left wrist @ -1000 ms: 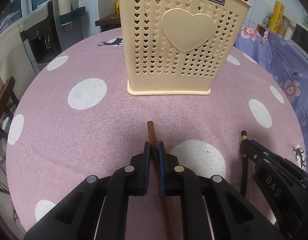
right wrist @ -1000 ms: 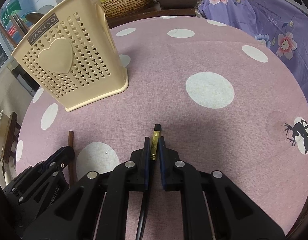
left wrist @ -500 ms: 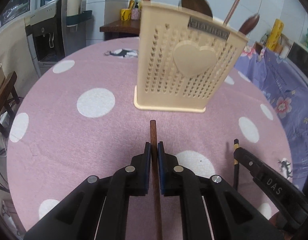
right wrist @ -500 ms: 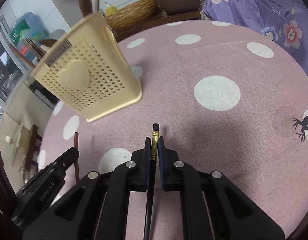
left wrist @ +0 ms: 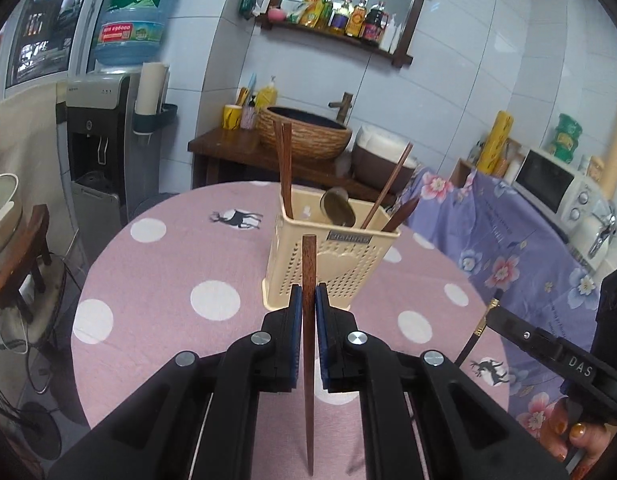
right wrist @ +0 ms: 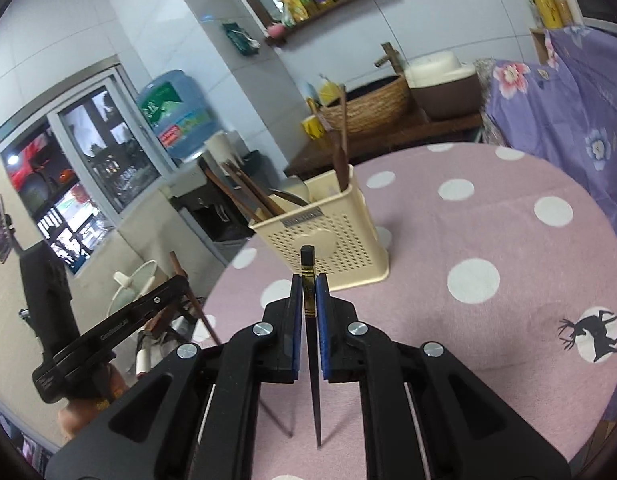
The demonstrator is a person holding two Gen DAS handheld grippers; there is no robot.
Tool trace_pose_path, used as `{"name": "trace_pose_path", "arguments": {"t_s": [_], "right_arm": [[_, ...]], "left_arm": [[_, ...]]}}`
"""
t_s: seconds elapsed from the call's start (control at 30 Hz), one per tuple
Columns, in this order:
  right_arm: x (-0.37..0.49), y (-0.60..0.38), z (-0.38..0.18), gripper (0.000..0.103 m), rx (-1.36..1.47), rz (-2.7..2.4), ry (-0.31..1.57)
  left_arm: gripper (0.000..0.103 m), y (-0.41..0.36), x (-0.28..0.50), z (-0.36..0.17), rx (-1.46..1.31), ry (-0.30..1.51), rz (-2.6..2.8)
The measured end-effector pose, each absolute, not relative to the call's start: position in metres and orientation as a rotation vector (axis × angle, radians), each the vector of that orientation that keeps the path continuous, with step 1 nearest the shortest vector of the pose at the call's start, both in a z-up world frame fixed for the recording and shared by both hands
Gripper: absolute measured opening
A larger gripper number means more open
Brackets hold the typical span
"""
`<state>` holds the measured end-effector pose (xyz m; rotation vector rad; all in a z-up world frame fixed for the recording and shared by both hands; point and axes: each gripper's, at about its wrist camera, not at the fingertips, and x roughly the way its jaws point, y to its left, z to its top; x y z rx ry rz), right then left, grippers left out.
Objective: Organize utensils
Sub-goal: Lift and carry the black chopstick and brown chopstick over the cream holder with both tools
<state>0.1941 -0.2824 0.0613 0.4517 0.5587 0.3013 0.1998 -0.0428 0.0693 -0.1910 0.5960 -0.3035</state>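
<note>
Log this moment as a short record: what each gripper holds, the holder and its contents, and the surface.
left gripper: shut on brown wooden chopstick, thick end forward
right gripper: shut on black chopstick with gold band
holder: cream perforated basket, upright on table, heart on front
holder contents: several wooden chopsticks and a spoon
table: round, pink cloth with white dots
both chopsticks: lifted clear of the table

free: tablecloth (left wrist: 156, 280) around holder | blocked: holder (left wrist: 336, 264) mouth crowded by upright utensils (left wrist: 286, 168)
</note>
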Motion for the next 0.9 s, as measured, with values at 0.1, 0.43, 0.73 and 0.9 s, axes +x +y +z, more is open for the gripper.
{"name": "trace_pose_path", "arguments": {"t_s": [0.1, 0.43, 0.73, 0.9], "right_arm": [[0.192, -0.278, 0.071, 0.008, 0.425, 0.309, 0.539], [0.203, -0.270, 0.092, 0.008, 0.347, 0.299, 0.525], [0.213, -0.268, 0.123, 0.007, 0.284, 0.323, 0.520], [0.223, -0.262, 0.163, 0.007, 0.238, 0.338, 0.487]], "left_arm": [[0.008, -0.045, 0.200, 0.074, -0.181, 0.576, -0.299], [0.008, -0.042, 0.208, 0.091, -0.172, 0.548, -0.290], [0.008, -0.035, 0.216, 0.116, -0.179, 0.540, -0.321], [0.008, -0.036, 0.222, 0.154, -0.183, 0.498, -0.342]]}}
